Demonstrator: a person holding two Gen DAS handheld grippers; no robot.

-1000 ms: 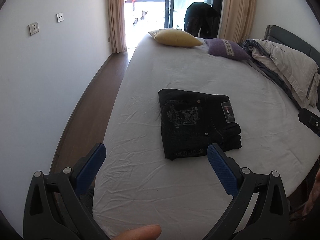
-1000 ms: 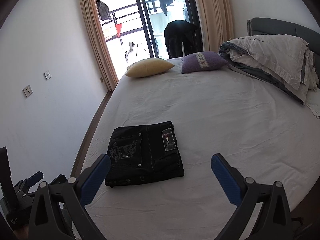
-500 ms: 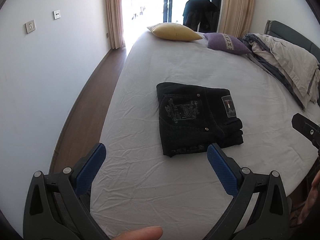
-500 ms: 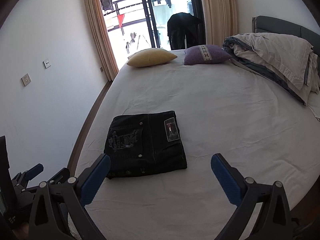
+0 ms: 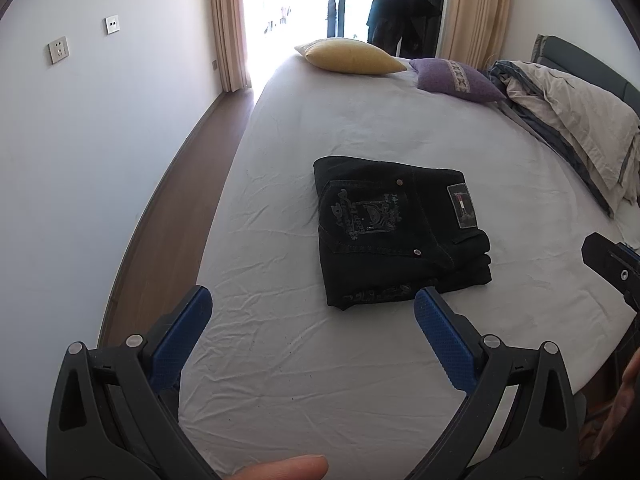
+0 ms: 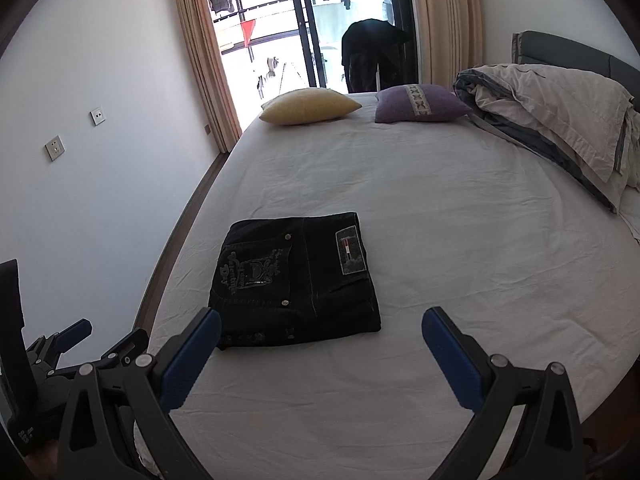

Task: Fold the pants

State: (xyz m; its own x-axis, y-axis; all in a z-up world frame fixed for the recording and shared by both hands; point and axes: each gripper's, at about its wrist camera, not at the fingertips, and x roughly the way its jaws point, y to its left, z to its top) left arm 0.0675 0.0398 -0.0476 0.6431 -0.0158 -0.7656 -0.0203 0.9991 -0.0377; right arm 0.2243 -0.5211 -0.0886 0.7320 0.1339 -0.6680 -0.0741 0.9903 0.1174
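Both tools are held wide apart in the fingers and nothing is gripped. From its own camera, the left tool is seen raised over the near edge of the bed, with the pants just beyond its right finger. From the right wrist camera, the right tool is seen above the sheet, and the pants lie past its left finger. No contact with the cloth is made by either tool. The pants are laid folded into a compact black rectangle on the near left part of the bed, a printed back pocket and a small patch facing up. At the far end, a yellow pillow and a purple pillow are set side by side, and a bundled duvet is piled at the far right.
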